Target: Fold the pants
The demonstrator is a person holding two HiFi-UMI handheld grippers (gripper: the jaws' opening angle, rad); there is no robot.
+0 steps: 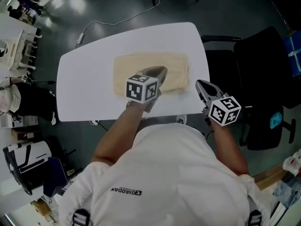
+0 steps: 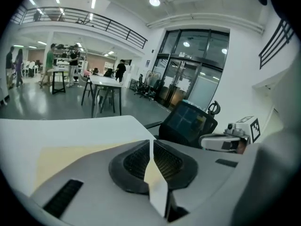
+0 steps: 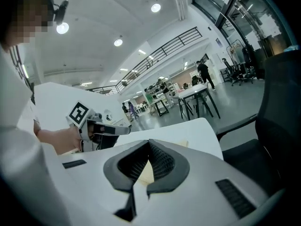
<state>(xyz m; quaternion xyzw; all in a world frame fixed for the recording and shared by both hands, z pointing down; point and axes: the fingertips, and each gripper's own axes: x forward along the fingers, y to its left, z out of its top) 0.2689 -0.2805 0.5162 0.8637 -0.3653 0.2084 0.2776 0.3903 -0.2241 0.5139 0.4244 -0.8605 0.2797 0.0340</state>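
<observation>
Looking for the pants [image 1: 150,62]: where do they lie? (Speaker 1)

Flat on the white table [image 1: 84,79], folded into 1 cream rectangle. They sit nearer the far edge than the near one, with bare table showing on all 4 sides. (Speaker 2)

And the 2 grippers? (Speaker 1)

The left gripper [image 1: 162,71] is over the near part of the pants, pointing forward and down. Its own view shows the jaws together at the tips with nothing pinched between them. The cream cloth shows only through the slit behind the tips, lying lower down on the table. (Speaker 2)

The right one? (Speaker 1)

The right gripper [image 1: 201,85] is over the table's right edge, beside the right end of the pants and apart from the left gripper. Its jaws are together too, with nothing caught in them. (Speaker 2)

Anything else close by? (Speaker 1)

1 black office chair [image 1: 263,79] stands just past the table's right edge, on the grey floor [image 1: 117,4]. (Speaker 2)
</observation>
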